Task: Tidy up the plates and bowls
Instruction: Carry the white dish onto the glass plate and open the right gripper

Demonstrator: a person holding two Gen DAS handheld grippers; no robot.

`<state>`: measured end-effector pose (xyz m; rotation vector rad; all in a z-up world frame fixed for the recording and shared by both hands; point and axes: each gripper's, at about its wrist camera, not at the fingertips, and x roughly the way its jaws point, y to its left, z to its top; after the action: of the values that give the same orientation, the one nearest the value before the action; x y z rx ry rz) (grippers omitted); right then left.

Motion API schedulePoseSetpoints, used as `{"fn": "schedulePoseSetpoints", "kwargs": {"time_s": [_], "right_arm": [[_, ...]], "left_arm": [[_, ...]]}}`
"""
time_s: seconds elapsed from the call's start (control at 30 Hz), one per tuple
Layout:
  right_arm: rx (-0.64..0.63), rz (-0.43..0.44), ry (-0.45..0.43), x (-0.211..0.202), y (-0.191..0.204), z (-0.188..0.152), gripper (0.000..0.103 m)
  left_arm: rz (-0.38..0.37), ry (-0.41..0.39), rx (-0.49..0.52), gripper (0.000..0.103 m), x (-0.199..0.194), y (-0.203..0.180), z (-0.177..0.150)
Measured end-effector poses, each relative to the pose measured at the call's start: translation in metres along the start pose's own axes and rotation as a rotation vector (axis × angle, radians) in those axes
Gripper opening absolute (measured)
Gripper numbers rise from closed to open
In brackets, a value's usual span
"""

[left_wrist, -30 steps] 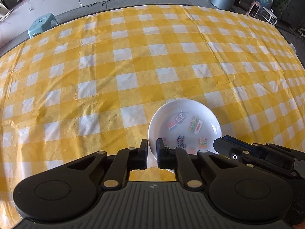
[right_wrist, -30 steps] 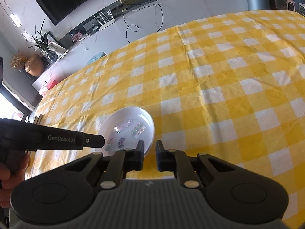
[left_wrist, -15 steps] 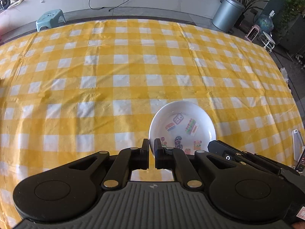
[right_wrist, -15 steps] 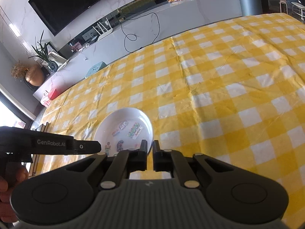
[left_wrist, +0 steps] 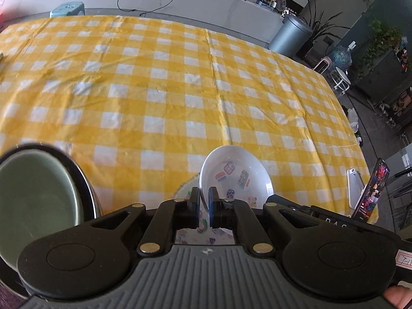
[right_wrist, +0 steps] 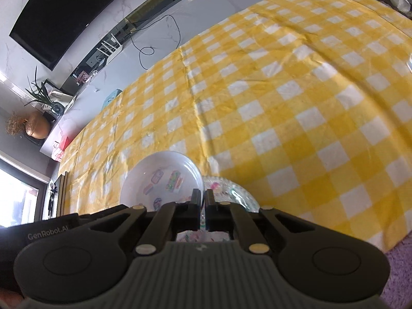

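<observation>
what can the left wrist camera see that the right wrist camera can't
Only the left wrist view shows the green bowl at its left edge and a phone propped at the table's right edge. Only the right wrist view shows the wall television. Both show the white bowl pinched at its rim, a patterned plate beneath, and the yellow checked tablecloth.

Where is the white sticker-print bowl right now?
White bowl sits low centre in both wrist views, its rim pinched by both grippers, over a patterned plate at the table's near edge.
</observation>
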<state>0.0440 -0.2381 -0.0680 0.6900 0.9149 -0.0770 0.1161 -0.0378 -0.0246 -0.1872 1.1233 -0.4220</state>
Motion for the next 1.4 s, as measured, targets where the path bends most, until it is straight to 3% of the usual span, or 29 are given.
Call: {"fn": "schedulePoseSetpoints", "kwargs": {"time_s": [0.23,0.53,0.97,1.1,1.2,1.27,1.33,1.4], "right_arm": [[0.046,-0.011,0.046,-0.005,-0.019,-0.022,0.0],[0.0,-0.039,0.035,-0.004,-0.013,-0.028,0.0],[-0.011,-0.061,0.053,0.005,-0.015,-0.034,0.001],[-0.013,-0.071,0.047,0.006,-0.015,-0.033,0.006],[-0.011,-0.072,0.032,0.003,-0.015,-0.034,0.011],[-0.021,-0.072,0.019,0.001,-0.014,-0.033,0.017],[-0.027,-0.059,0.004,-0.003,-0.013,-0.033,0.03],[-0.038,-0.049,-0.009,-0.006,-0.01,-0.033,0.033]], "left_arm": [[0.014,-0.002,-0.115,0.005,0.008,0.01,-0.033],[0.071,-0.038,-0.05,0.005,0.012,0.0,-0.05],[0.096,-0.019,-0.01,0.007,0.019,0.0,-0.059],[0.099,-0.021,-0.004,0.007,0.019,0.0,-0.059],[0.096,-0.027,-0.005,0.017,0.016,0.0,-0.059],[0.096,-0.041,-0.008,0.026,0.012,0.0,-0.059],[0.104,-0.057,0.003,0.032,0.008,-0.002,-0.059],[0.1,-0.076,0.015,0.038,0.002,-0.004,-0.058]]}}
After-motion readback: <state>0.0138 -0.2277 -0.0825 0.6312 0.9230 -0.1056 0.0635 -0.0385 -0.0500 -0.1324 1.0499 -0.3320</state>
